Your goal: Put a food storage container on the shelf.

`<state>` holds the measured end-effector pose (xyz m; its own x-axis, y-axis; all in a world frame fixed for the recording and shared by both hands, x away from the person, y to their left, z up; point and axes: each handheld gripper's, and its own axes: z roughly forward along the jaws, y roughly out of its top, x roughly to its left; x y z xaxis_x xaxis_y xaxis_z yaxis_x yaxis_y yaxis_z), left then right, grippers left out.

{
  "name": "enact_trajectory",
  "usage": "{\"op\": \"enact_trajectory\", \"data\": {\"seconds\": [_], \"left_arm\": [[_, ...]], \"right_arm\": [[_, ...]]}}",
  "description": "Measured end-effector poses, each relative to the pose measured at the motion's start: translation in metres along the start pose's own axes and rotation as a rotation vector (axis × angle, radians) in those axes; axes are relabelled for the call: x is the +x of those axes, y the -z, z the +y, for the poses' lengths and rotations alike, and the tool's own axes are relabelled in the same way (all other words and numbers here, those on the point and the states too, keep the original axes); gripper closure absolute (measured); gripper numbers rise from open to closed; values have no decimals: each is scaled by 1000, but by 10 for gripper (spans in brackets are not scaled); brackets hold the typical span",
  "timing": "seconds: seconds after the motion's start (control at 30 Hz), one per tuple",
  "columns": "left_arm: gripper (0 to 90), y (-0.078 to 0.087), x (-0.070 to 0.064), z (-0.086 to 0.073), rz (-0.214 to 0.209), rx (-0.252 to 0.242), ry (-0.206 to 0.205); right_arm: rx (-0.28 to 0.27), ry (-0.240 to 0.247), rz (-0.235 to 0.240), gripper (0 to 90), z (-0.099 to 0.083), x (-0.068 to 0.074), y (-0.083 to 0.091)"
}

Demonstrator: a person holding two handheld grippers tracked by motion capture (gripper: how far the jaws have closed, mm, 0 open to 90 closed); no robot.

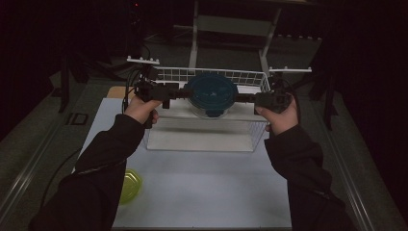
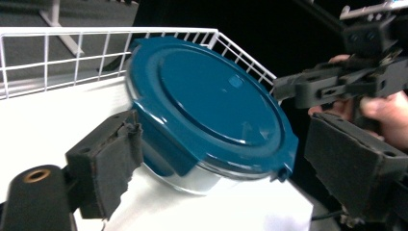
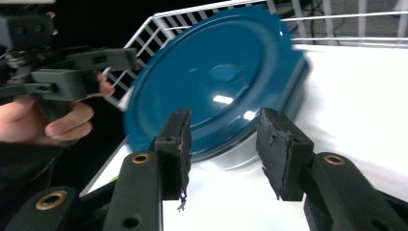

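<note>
Yellow-green round lid (image 1: 129, 185): flat on white table top (image 1: 207, 192), well behind left gripper (image 1: 180, 91), toward person, half under left sleeve. Tan board (image 1: 117, 91): just outboard of left gripper, at table's far corner. Black square plate (image 1: 79, 118): off table edge, farther outboard on the same side. Pale metal frame (image 1: 231, 24): beyond both grippers, upright in dark. Right gripper (image 1: 240, 97): bare table top behind it.

The round blue-lidded glass container (image 1: 211, 94) sits in the white wire basket (image 1: 207, 139), between both grippers; the small round yellow-green lid (image 1: 130, 185) lies near-left on the table
</note>
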<state>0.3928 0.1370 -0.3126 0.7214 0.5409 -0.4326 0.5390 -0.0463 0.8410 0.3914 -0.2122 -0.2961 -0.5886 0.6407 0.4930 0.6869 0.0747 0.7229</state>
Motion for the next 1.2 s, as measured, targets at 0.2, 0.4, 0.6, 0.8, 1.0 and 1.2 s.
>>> {"op": "enact_trajectory", "data": {"seconds": [0.2, 0.4, 0.6, 0.8, 1.0, 1.2], "left_arm": [[8, 5, -11, -8, -2, -14, -23], [4, 10, -17, -16, 28, -15, -54], [4, 17, -20, -28, 55, -23, -63], [4, 22, -23, -40, 64, -30, -83], [4, 26, -27, -49, 56, -22, -105], [4, 27, -28, -56, 69, -14, -111]], "right_arm": [[1, 39, 56, 571, -17, 18, 3], [14, 53, 110, 623, -36, 30, -1], [21, 77, 114, 705, -44, 38, -7], [44, 69, 95, 892, -50, 39, -22], [61, 80, 80, 895, -49, 40, -33], [67, 71, 56, 897, -44, 36, -40]]}}
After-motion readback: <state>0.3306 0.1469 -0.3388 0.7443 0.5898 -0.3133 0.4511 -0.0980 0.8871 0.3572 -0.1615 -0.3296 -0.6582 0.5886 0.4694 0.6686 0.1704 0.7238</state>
